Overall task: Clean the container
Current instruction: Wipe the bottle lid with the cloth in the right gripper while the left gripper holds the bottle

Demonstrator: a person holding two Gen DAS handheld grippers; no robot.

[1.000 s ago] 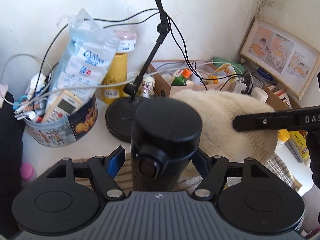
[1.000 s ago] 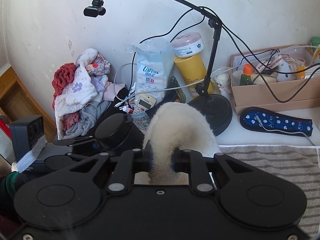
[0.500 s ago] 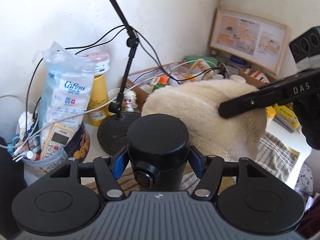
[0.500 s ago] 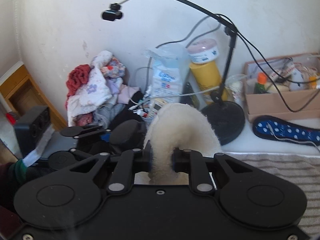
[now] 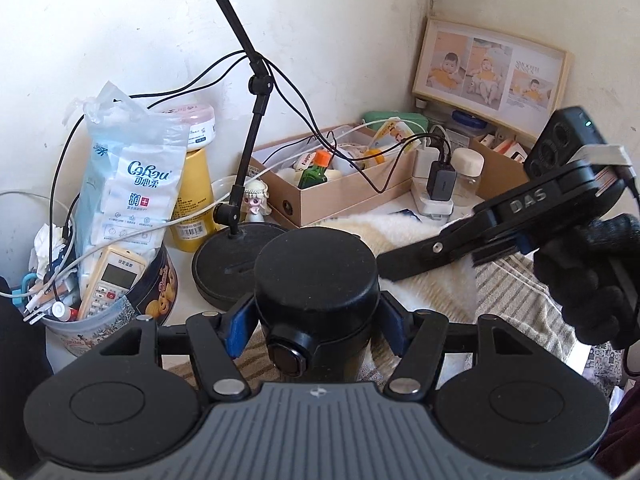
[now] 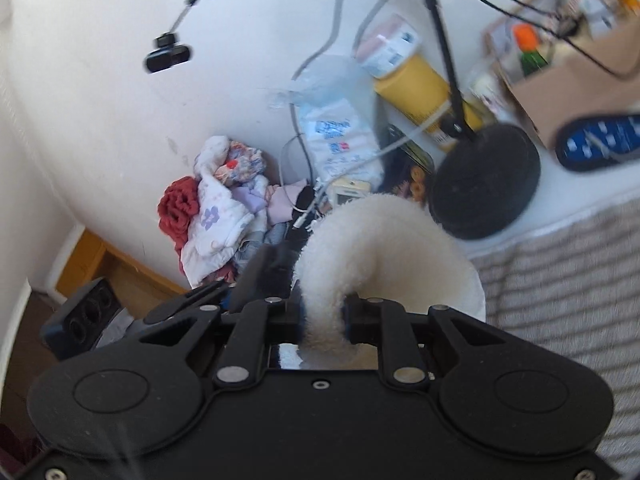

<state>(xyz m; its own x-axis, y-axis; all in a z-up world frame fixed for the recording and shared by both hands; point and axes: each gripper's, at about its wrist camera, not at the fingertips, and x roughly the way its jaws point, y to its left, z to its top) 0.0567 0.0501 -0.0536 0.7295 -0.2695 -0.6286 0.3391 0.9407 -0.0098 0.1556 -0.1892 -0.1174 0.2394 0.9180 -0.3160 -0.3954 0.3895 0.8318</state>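
Lighting, my two views: soft bright daylight on the white wall [image 5: 320, 20], sharp through my left camera with heavy fisheye bending and dark corners; my right camera motion-blurred, cardboard box [image 6: 580, 64] and striped cloth [image 6: 560, 264] smeared, pale glare washing the tabletop [image 6: 580, 208].

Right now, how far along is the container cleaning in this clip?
Done: both things are gripped. The left gripper is shut on the black lidded container, and the right gripper is shut on the cream fleece cloth.
In hand: the cloth lies just beside the container's right side; actual contact is unclear.
Left: wiping; the lid is on, so only the outside is reachable.
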